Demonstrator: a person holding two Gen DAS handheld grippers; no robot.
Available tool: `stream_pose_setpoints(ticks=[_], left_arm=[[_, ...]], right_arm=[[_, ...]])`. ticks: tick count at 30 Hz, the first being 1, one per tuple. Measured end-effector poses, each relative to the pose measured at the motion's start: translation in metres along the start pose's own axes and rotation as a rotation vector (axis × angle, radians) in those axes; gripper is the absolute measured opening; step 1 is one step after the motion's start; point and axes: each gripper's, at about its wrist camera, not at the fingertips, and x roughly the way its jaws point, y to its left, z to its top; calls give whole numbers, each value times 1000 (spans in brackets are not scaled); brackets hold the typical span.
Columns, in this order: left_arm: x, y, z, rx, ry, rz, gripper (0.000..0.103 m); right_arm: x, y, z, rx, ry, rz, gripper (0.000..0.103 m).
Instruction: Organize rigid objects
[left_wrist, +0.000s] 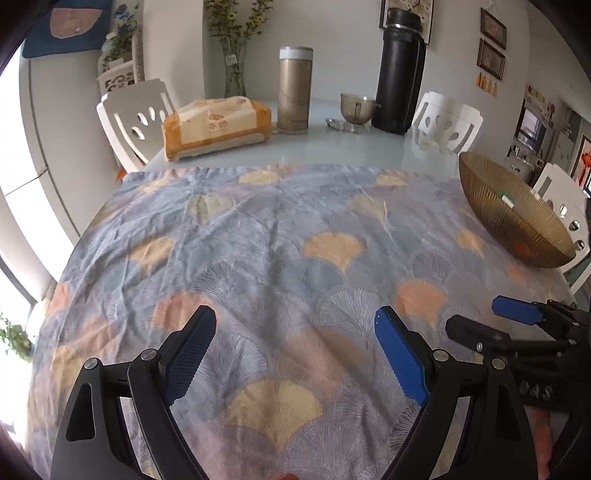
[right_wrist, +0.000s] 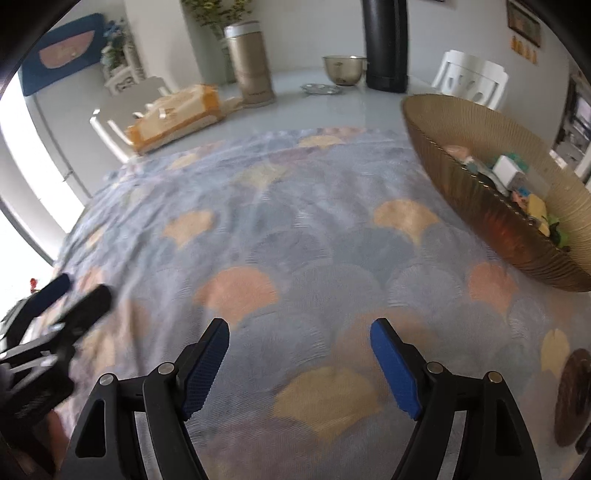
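Observation:
A ribbed amber glass bowl (right_wrist: 491, 210) stands at the right of the table and holds several small rigid objects (right_wrist: 517, 177); it also shows in the left wrist view (left_wrist: 517, 218). My left gripper (left_wrist: 295, 321) is open and empty above the patterned cloth (left_wrist: 258, 240). My right gripper (right_wrist: 297, 332) is open and empty above the same cloth (right_wrist: 295, 229), left of the bowl. The right gripper also shows at the left wrist view's right edge (left_wrist: 480, 317), and the left gripper at the right wrist view's left edge (right_wrist: 85, 291).
At the table's far side stand a tissue pack (left_wrist: 216, 125), a gold flask (left_wrist: 293, 90), a metal cup (left_wrist: 354, 107) and a tall black flask (left_wrist: 400, 70). White chairs (left_wrist: 136, 118) surround the table. A dark round coaster (right_wrist: 572, 398) lies at the near right.

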Motion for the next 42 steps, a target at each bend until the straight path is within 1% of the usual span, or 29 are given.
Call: stream_pose_setpoints(ticks=[2,3,4,8,11,17,26,36,38,40,42], left_arm=[[2,-2,0,10,4,23,87],[3,-3,0,13,2,46,87],[3,-2,0,11,1,52,87],[4,2,1,-5,3,47,87],[5,-1,0,9,10,51,87],[2,-8,-1,51,-9,70,87],[2,-2,0,19,-4,87,87],[3,1,2,8,1,99,87],[3,1,2,9,-9,107,87],[-2,4,3,3,-49,148,87],[-6,10,4,-18,-74,155,87]], right_arm=[[-2,9,-3,-33,-1,8,77],[-2,14,-5,-54,-5,-1,77],[-4,18,-7,-75,-13,-15,77],[-8,31,-10,-143,-43,-70,78],[-5,36,-11,-169,-29,-65,78],[-7,34,-11,-168,-41,-76,78],[-7,32,-10,-144,-37,-57,78],[-8,35,-12,-156,-35,-46,78],[-7,35,-12,-156,-34,-44,78],[-7,35,-12,-156,-32,-42,78],[-7,34,-12,-155,-31,-43,78]])
